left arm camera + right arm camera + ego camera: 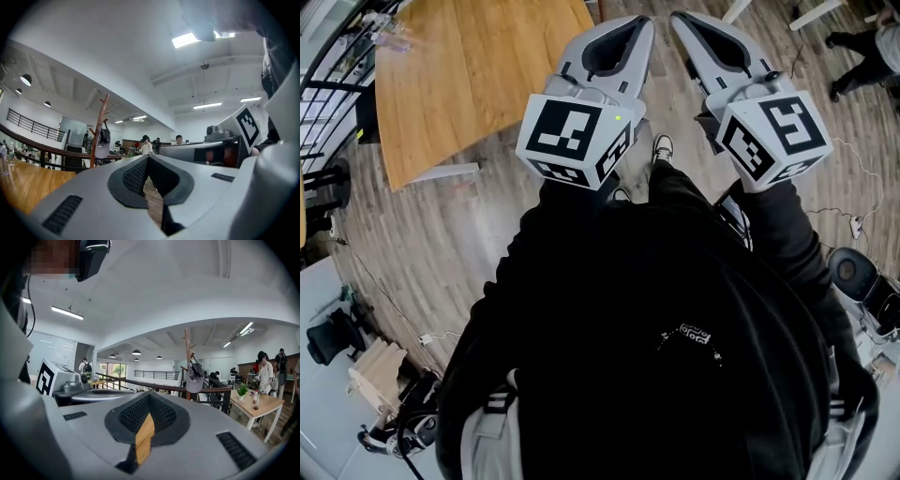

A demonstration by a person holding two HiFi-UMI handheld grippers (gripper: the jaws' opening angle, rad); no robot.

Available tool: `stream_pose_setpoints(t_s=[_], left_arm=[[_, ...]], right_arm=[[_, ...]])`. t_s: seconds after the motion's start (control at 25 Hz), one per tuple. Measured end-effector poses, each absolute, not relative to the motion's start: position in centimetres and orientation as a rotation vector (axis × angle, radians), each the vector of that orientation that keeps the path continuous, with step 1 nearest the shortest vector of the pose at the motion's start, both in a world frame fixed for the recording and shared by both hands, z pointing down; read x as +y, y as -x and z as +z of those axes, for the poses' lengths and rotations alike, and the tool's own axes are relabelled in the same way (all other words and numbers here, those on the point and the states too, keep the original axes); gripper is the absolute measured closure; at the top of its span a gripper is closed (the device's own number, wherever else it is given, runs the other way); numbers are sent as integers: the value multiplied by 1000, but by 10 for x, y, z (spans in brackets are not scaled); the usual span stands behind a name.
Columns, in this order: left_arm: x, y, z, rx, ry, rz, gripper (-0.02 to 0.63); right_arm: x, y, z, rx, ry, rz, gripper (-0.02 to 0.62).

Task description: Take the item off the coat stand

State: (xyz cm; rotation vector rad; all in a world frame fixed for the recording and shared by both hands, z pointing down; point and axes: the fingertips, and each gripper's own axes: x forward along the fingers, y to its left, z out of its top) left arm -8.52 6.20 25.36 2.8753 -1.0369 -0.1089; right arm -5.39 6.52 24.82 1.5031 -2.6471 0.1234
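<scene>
A reddish-brown coat stand (98, 131) rises far ahead by a railing, left of centre in the left gripper view. A grey cap (101, 149) hangs from one of its pegs, with something dark just above it. In the right gripper view the same coat stand (187, 359) and grey cap (194, 382) are right of centre. Both are well beyond the jaws. My left gripper (147, 157) is shut and empty, and my right gripper (149, 394) is shut and empty too. In the head view the left gripper (637, 23) and the right gripper (680, 19) point forward side by side over the wooden floor.
A large wooden table (469, 66) stands to the left on the plank floor. A dark curved railing (164, 387) runs in front of the stand. A light table (262, 408) with a small plant and bottles is at the right. Several people stand in the background.
</scene>
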Motion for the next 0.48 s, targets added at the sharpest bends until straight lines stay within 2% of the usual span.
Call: stream_pose_setpoints(t_s=[0.48], left_arm=[[-16,33,243,-1083,-2903,-89,607]], right_arm=[[-13,1,235,-2715,-1466,102,580]])
